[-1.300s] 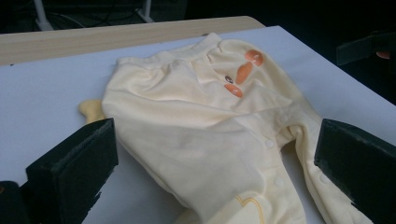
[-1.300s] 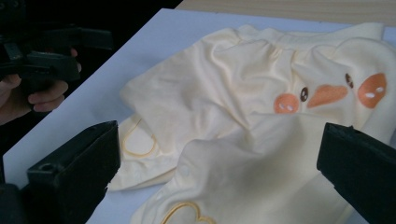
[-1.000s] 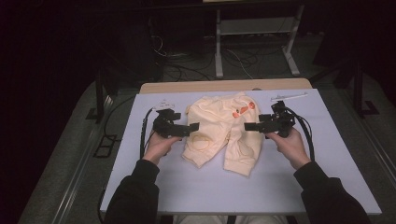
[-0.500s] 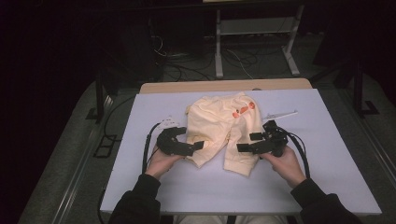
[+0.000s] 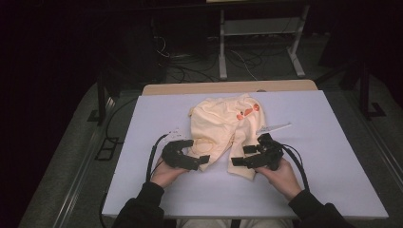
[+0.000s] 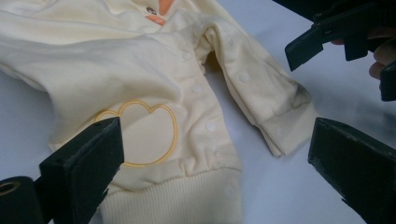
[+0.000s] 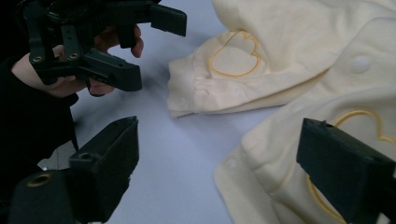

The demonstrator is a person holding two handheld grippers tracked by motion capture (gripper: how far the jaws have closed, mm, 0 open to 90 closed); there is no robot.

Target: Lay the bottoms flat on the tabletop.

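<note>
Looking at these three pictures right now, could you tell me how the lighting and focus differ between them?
High view: the table is lit while the room behind falls nearly black; the garment looks soft and low in detail. Left gripper view: bright, even light, snaps and the embroidered outline sharp, the near jaws slightly blurred. Right gripper view: cloth crisp, its own jaws soft, a faint shadow under the left gripper.

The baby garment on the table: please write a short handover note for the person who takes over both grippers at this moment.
Left gripper: open, at the cuff of the leg on the high view's left, nothing between the jaws.
Right gripper: jaws have just been closing a little, open, beside the other leg's cuff, gripping nothing.
Baby garment: cream, lies crumpled in the middle of the table, legs toward the person.
Done: both grippers brought down to the leg ends.
Left: probably take hold of each cuff, then spread or fold the garment.
</note>
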